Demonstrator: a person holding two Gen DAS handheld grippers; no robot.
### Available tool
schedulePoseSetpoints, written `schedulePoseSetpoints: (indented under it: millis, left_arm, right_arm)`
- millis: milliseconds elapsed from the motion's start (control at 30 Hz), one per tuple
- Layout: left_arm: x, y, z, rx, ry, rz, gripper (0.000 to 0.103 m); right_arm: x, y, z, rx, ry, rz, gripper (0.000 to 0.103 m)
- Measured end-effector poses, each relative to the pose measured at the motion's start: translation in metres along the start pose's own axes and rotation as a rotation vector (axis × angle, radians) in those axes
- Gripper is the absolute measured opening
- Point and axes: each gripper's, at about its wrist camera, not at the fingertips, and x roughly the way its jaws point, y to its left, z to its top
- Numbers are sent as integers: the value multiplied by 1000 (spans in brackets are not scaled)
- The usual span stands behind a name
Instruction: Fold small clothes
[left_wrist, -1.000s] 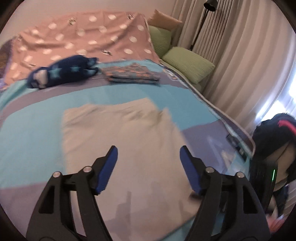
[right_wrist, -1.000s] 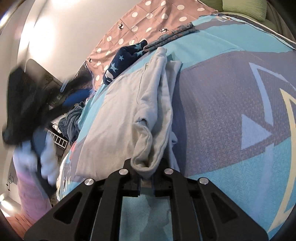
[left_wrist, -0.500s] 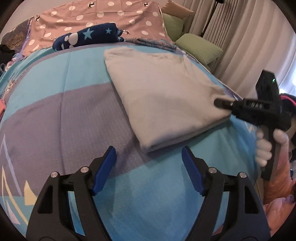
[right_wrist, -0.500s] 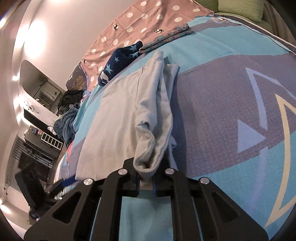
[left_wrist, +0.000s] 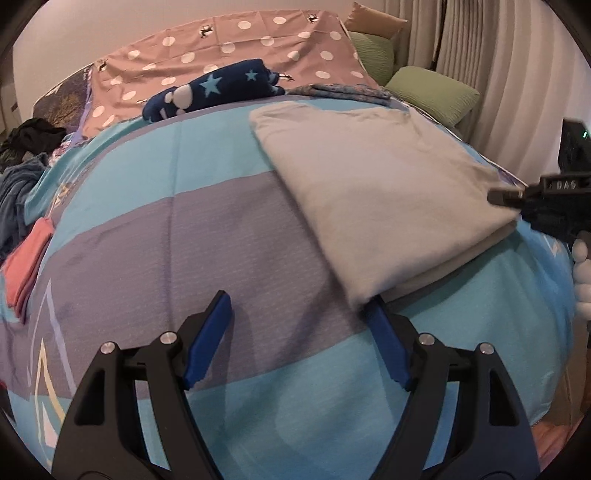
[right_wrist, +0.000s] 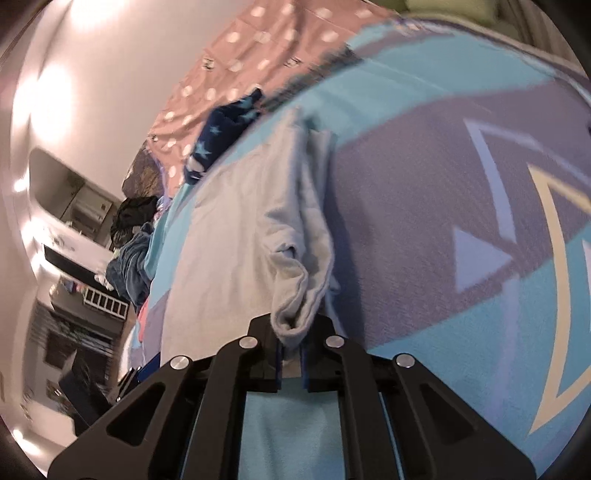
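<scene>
In the left wrist view, the left gripper (left_wrist: 297, 325) stands spread over the bedspread (left_wrist: 155, 236), one pad just beside the near corner of the folded grey garment (left_wrist: 373, 192), with bare cover leftward. In the right wrist view, the right gripper (right_wrist: 291, 349) is closing, pinching the garment's bunched edge (right_wrist: 295, 295); the next fold likely needs the left to take that corner.

On the bed (left_wrist: 155, 229) the folded garment (left_wrist: 373, 192) lies right of centre, the star-patterned bundle (left_wrist: 210, 92) and a flat folded cloth (left_wrist: 347, 91) behind it, two pillows (left_wrist: 432, 94) at the far right, and a clothes heap (left_wrist: 18, 177) off the left edge.
</scene>
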Motion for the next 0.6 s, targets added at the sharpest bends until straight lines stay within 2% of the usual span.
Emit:
schedulePoseSetpoints:
  millis: [67, 133, 333, 500, 600]
  left_arm:
    - [-2, 4, -2, -18, -2, 6, 77]
    - [-3, 8, -4, -29, -2, 12, 77]
    - [-6, 6, -5, -15, -5, 24, 77]
    - [-7, 7, -7, -23, -7, 22, 77]
    - [-8, 6, -9, -23, -7, 24, 77]
  right_arm:
    - [-2, -4, -1, 10, 4, 17, 6]
    - [-5, 1, -3, -19, -1, -2, 6]
    - [-21, 13, -5, -106, -55, -100, 20]
    - [-37, 19, -3, -106, -162, -175, 22]
    - [-39, 42, -7, -210, -227, -171, 22]
